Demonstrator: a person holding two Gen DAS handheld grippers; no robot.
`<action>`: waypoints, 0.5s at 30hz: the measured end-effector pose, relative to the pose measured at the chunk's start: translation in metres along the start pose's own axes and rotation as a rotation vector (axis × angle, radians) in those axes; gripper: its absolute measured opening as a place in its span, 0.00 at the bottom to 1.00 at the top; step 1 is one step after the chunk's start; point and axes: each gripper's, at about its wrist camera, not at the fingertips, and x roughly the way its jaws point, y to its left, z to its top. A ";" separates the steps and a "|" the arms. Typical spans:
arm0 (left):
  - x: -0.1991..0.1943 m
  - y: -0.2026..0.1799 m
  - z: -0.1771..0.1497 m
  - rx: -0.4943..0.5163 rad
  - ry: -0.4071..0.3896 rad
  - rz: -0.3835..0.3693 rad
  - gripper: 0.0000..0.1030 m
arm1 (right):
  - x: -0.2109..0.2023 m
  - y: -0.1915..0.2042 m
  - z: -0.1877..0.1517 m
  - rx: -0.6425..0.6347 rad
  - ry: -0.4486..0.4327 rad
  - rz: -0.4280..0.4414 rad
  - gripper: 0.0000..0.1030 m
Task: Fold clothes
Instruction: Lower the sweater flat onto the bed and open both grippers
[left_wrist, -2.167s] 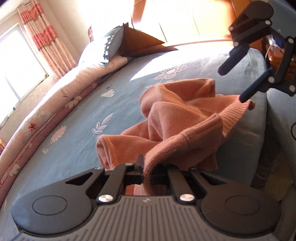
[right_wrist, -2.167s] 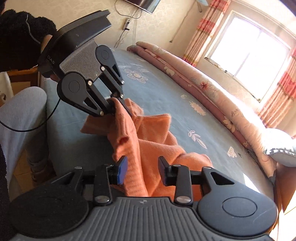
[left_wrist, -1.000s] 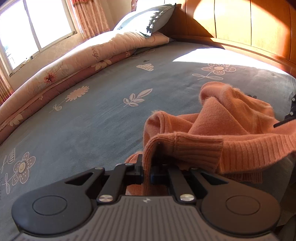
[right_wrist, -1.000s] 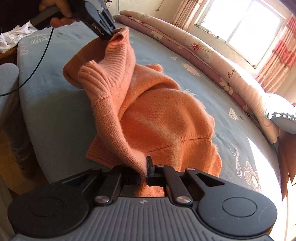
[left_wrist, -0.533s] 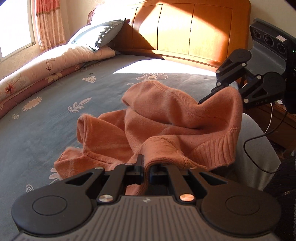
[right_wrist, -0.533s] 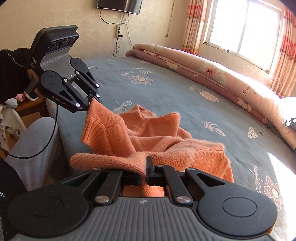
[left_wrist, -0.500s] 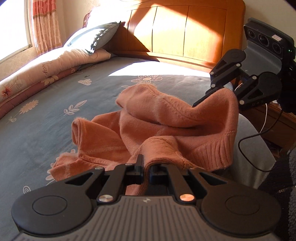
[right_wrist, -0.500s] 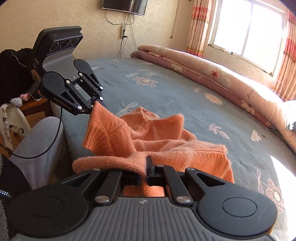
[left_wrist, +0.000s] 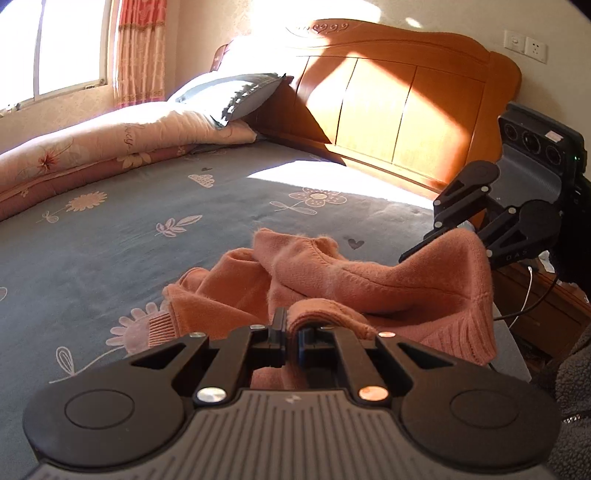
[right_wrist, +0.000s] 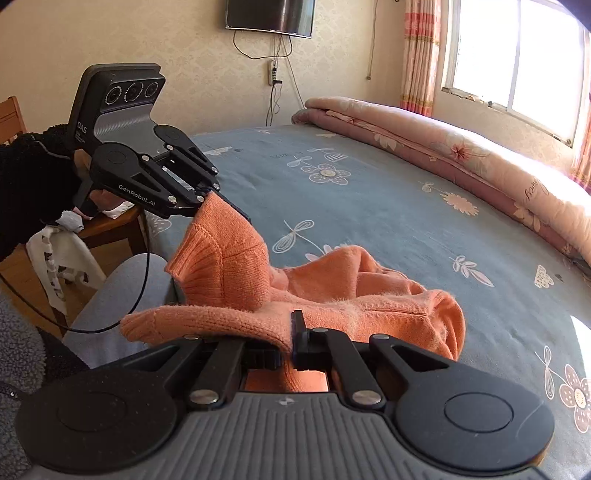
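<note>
Both the left gripper (left_wrist: 291, 332) and right gripper (right_wrist: 286, 345) pinch the orange sweater's (right_wrist: 365, 295) ribbed hem (fingers clamped), its body trailing beyond them on the bed (right_wrist: 369, 206).

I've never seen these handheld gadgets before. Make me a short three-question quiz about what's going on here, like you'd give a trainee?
1. True or false: both the left gripper and the right gripper have their jaws shut on the orange sweater.
2. What does the sweater's loose part rest on: A) chair, B) blue bedsheet, C) floor?
3. Fill in: the pillow leans against the wooden ____.

Key: 1 true; 2 B; 3 headboard.
</note>
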 end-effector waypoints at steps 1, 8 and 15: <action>0.008 0.011 0.006 -0.023 0.001 0.021 0.04 | 0.007 -0.011 0.002 0.017 0.014 -0.023 0.06; 0.071 0.083 0.050 -0.132 0.032 0.128 0.04 | 0.058 -0.100 0.021 0.132 0.084 -0.170 0.07; 0.162 0.148 0.073 -0.204 0.133 0.205 0.04 | 0.136 -0.196 0.034 0.246 0.190 -0.243 0.07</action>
